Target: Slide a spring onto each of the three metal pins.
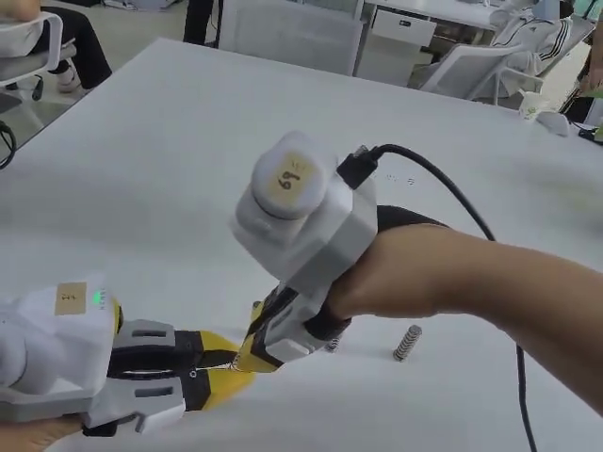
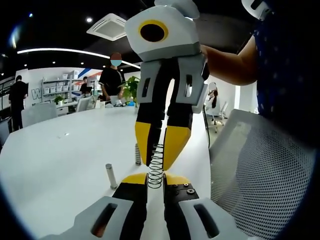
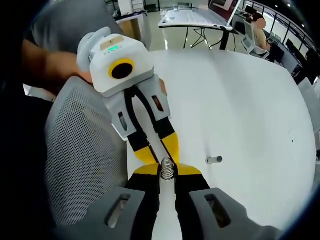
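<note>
At the left, the left gripper (image 2: pixel 155 184) has its fingers drawn almost together, with the near end of a spring (image 2: pixel 156 167) caught at their yellow tips. The spring's long axis runs straight on from those fingers into the right gripper (image 2: pixel 157 149), which faces it tip to tip with its own fingers pinched on the far end, so the two grippers carry one spring between them above the counter (image 1: pixel 188 169). Whether a pin sits inside the coils I cannot tell. In the left gripper view a bare pin (image 2: pixel 110 176) stands upright on the counter, left of the held spring and near it, and just beyond it a second upright piece (image 2: pixel 137 154) shows coils round it, probably a pin already fitted. The coming move, as I judge it, turns on bringing the spring's axis upright over the bare pin, which lies off to one side of the meeting tips, so neither gripper is clearly nearer. Further right in the head view a loose spring (image 1: pixel 407 343) lies on the counter near the right forearm (image 1: pixel 452 273), apart from both grippers. Open counter spreads wide beyond the work, while on the person's side a mesh chair back (image 2: pixel 260 165) stands close past the counter's edge, so room is tighter there
</note>
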`<state>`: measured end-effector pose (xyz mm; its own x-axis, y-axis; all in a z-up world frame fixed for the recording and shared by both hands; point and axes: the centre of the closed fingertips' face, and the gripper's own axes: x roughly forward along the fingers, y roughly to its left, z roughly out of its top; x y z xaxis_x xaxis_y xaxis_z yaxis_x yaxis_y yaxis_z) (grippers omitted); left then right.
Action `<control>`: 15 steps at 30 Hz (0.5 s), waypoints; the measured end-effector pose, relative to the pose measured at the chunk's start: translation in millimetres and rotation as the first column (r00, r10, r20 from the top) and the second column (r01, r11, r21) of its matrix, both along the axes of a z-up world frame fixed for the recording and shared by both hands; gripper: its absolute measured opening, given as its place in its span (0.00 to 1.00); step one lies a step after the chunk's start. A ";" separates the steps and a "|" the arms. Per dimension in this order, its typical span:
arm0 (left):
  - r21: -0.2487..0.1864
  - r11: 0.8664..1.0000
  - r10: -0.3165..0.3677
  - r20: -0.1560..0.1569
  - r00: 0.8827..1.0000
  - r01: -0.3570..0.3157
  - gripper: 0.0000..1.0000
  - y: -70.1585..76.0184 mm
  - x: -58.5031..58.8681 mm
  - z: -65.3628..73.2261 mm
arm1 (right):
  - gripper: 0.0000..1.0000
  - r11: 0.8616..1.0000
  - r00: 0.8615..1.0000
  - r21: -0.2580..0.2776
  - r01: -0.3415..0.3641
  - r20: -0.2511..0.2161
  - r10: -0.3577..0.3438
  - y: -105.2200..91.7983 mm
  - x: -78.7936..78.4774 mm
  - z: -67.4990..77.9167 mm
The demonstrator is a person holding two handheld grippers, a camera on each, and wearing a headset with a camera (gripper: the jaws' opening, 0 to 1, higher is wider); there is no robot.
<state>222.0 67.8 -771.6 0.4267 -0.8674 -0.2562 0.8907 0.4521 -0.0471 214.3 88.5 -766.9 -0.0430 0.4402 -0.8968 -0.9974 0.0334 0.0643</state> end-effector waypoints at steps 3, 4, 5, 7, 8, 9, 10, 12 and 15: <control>0.011 1.000 0.004 -0.006 1.000 -0.004 0.07 2.3 -0.2 -3.0 | 0.08 1.000 1.000 0.000 0.004 0.000 -0.004 -0.3 1.7 2.0; 0.011 1.000 0.006 -0.010 1.000 -0.006 0.07 3.0 -0.3 -3.4 | 0.08 1.000 1.000 0.001 0.004 0.002 -0.004 -0.3 2.1 2.4; 0.011 1.000 0.010 -0.012 1.000 -0.010 0.08 4.4 -0.6 -4.1 | 0.08 1.000 1.000 0.000 0.006 0.007 -0.006 -0.7 3.9 3.0; 0.011 1.000 0.024 -0.017 1.000 -0.024 0.10 7.6 0.2 -5.8 | 0.08 1.000 1.000 -0.001 0.008 0.008 -0.008 -2.1 4.8 4.8; 0.010 1.000 0.029 -0.018 0.999 -0.029 0.11 8.8 0.4 -6.3 | 0.08 1.000 1.000 0.000 0.009 0.008 -0.009 -2.6 5.5 5.7; 0.010 0.999 0.038 -0.019 0.999 -0.038 0.14 10.3 1.3 -6.7 | 0.08 1.000 1.000 0.000 0.012 0.013 -0.012 -3.6 7.3 6.5; 0.014 0.999 0.049 -0.017 0.999 -0.049 0.16 12.2 2.5 -7.5 | 0.08 1.000 1.000 -0.002 0.013 0.014 -0.013 -4.6 8.5 6.9; 0.015 0.998 0.059 -0.018 0.998 -0.058 0.18 14.4 3.6 -8.5 | 0.08 1.000 1.000 -0.002 0.020 0.017 -0.020 -6.4 11.3 7.9; 0.022 0.997 0.068 -0.015 0.998 -0.067 0.23 16.6 5.1 -9.9 | 0.08 1.000 0.999 -0.002 0.026 0.021 -0.026 -9.2 14.2 10.2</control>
<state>227.1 84.4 -781.5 0.4798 -0.8309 -0.2816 0.8573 0.5123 -0.0506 228.5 79.4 -756.7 -0.0128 0.4390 -0.8984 -0.9973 0.0595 0.0433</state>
